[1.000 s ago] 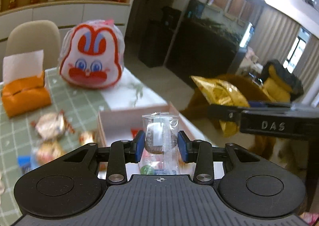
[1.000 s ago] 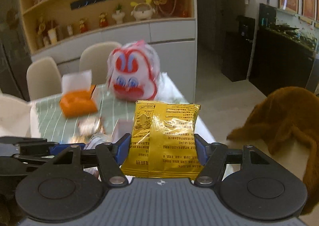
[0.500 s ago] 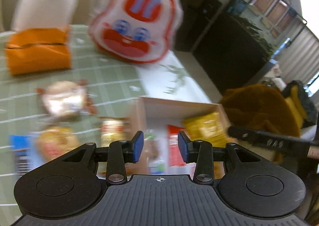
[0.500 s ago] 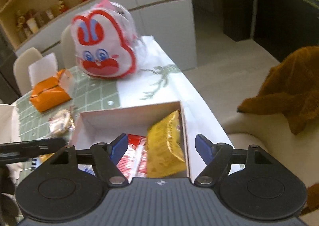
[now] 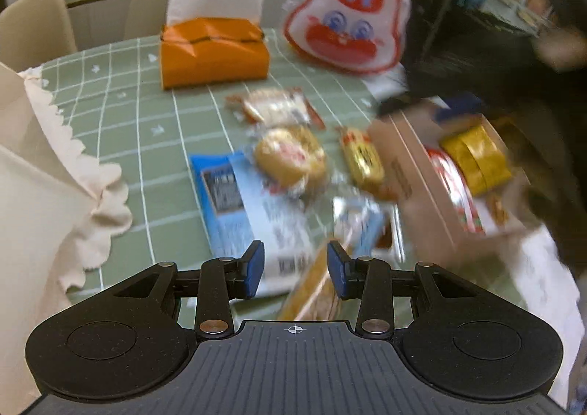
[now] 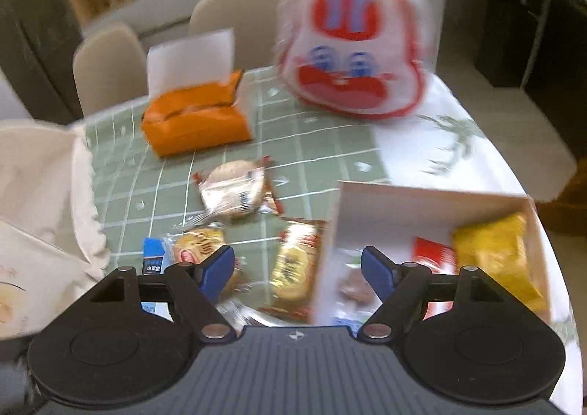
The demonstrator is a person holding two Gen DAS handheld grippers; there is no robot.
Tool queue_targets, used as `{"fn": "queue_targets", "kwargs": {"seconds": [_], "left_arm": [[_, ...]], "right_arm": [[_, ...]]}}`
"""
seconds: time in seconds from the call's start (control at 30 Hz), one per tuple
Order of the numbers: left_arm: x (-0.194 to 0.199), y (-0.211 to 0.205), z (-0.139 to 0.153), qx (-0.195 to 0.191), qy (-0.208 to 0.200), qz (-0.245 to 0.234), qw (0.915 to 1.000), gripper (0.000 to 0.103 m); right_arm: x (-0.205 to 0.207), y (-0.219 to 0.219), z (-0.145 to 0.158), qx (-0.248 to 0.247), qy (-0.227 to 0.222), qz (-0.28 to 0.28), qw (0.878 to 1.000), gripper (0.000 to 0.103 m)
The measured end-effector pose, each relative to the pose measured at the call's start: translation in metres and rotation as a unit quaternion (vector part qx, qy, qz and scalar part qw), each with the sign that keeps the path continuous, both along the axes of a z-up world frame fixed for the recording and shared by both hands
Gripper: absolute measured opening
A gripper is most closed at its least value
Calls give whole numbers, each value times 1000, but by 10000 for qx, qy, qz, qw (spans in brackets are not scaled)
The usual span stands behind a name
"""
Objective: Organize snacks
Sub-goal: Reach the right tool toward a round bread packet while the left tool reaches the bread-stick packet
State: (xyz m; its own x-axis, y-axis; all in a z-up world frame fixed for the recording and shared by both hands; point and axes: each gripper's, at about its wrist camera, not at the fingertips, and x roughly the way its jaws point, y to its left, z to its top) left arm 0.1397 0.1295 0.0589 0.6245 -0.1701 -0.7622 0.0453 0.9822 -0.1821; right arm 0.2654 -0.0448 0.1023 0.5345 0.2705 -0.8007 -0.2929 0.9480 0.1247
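Left gripper (image 5: 295,270): fingers released, nothing gripped; it hangs over loose snacks on the tabletop (image 5: 121,121).
Right gripper (image 6: 298,272): fingers spread and empty after just opening, astride the box's near-left wall.
Box (image 6: 422,195): open, at the tabletop's right edge; holds a yellow bag (image 6: 495,257), a red packet (image 6: 434,255) and a small brown snack (image 6: 352,286).
Loose snacks: bun (image 6: 234,191), round cake (image 5: 290,156), gold bar (image 6: 291,268) and blue packet (image 5: 238,202) lie left of the box.
Behind: orange tissue pack (image 5: 212,52), rabbit bag (image 5: 348,15).
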Motion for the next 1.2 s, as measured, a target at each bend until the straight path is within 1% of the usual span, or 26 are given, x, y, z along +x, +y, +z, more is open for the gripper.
{"fn": "queue_targets", "kwargs": {"seconds": [0.03,0.13,0.17,0.2,0.27,0.33,0.4,0.47,0.5,0.53,0.6,0.67,0.7,0.77,0.87,1.03,1.2], "left_arm": [[-4,3,-2,-76,34,-20,10000,42],[-18,23,-7,-483,107,82,9987,42],[-23,29,-8,-581,93,133,9982,42],[-27,32,-9,-651,85,169,9977,42],[-36,39,-11,-777,83,166,9968,42],[-42,43,-13,-822,56,140,9965,42],[-47,49,-16,-892,66,154,9959,42],[-51,56,-19,-915,78,199,9956,42],[-51,59,-19,-915,79,217,9955,42],[-51,63,-20,-922,77,239,9954,42],[-50,68,-21,-979,94,301,9947,42],[-48,71,-21,-1032,79,275,9942,42],[-47,70,-22,-1023,85,247,9944,42],[-46,65,-23,-1011,112,165,9947,42],[-49,53,-25,-1008,193,-79,9947,42],[-59,38,-24,-837,235,-244,9959,42],[-66,35,-19,-667,259,-303,9970,42]], "right_arm": [[4,17,-4,-211,-22,93,9997,73],[19,54,-15,-727,-29,288,9969,62],[26,63,-20,-927,-33,322,9952,53],[34,73,-26,-1275,-43,346,9912,41],[49,89,-39,-2051,-167,389,9778,29],[65,100,-56,-2747,-275,514,9598,27],[76,105,-75,-3301,-230,640,9415,24],[76,109,-88,-3630,-173,800,9282,23],[71,111,-91,-3710,-173,878,9243,23],[66,112,-92,-3718,-151,940,9234,23],[51,112,-89,-3549,11,1028,9292,22],[35,113,-86,-3501,32,1067,9306,22],[28,112,-86,-3416,89,1105,9333,22],[10,106,-84,-3171,239,1103,9417,22],[-17,96,-79,-2750,414,1074,9545,22],[-54,82,-76,-2221,646,987,9679,22],[-80,74,-76,-1946,712,886,9743,22]]}}
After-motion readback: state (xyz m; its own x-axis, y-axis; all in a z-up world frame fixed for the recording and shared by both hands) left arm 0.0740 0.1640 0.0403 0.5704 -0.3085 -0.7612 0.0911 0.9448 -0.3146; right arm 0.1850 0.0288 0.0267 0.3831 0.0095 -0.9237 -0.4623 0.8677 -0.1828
